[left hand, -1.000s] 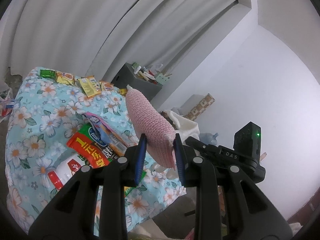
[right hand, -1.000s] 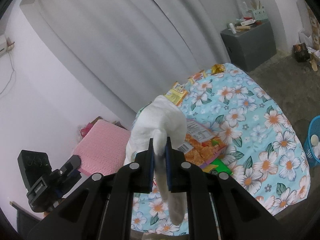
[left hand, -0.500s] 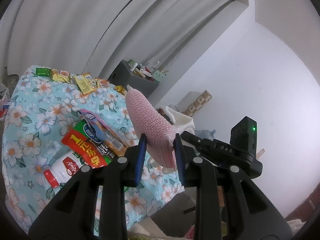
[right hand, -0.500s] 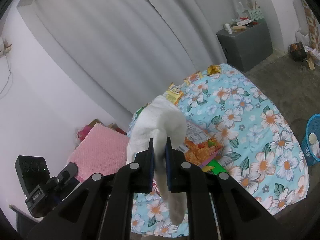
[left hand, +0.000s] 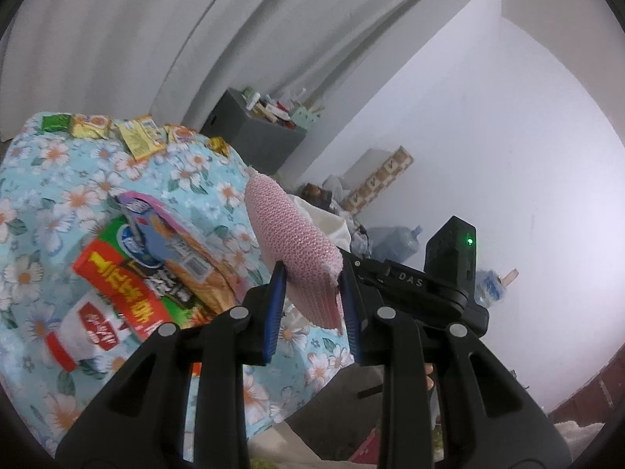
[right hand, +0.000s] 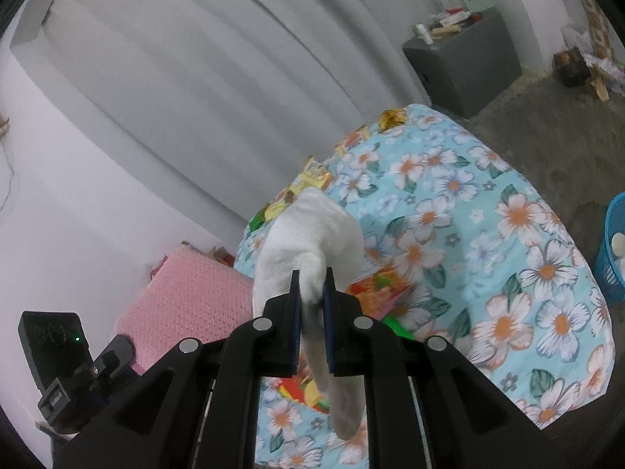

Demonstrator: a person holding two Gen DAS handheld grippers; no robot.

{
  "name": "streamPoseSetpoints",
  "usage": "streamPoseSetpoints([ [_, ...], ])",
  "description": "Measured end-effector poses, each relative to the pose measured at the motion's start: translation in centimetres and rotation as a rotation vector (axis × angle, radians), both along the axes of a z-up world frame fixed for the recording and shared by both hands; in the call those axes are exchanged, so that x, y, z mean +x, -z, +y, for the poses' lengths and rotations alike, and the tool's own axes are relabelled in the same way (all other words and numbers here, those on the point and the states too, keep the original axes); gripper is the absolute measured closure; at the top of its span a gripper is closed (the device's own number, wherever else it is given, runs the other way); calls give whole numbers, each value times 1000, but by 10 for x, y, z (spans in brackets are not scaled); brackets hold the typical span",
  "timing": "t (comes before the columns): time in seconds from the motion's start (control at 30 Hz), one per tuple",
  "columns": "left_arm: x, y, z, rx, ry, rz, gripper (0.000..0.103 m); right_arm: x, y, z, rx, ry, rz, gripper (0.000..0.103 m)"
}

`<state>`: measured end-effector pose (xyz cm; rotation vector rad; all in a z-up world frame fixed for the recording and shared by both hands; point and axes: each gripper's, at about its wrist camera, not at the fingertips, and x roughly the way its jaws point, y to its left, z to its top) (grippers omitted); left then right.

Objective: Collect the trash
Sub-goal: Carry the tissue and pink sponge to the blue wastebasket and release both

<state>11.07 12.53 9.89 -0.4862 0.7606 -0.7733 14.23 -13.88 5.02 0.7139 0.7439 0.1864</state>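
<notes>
left hand-held gripper (left hand: pixel 312 305): clamps pink sponge (left hand: pixel 293 242) | right hand-held gripper (right hand: pixel 311 312): nearly closed, pinching white cloth (right hand: pixel 312 234)

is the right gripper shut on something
Yes: the right gripper is shut on a white cloth, pinched between its pads.

The left gripper (left hand: pixel 312 297) pointed slightly downward, jaws clamped on a pink pad (left hand: pixel 295 246). The right gripper (right hand: pixel 312 305) pointed downward, jaws nearly closed on a white cloth (right hand: pixel 312 246).
</notes>
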Motion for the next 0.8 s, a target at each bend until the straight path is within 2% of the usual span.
streamPoseSetpoints([
  [0.2,17,10,-45,35,79,52,78,-11,22,-51,69,76,-8,93],
  [0.37,31,15,-102,78,182,72,78,-47,30,-106,86,186,-19,93],
  [0.6,45,33,-204,133,360,119,78,-117,43,-196,101,407,-22,93],
  [0.8,46,53,-300,221,484,140,78,-163,64,-266,106,565,18,93],
])
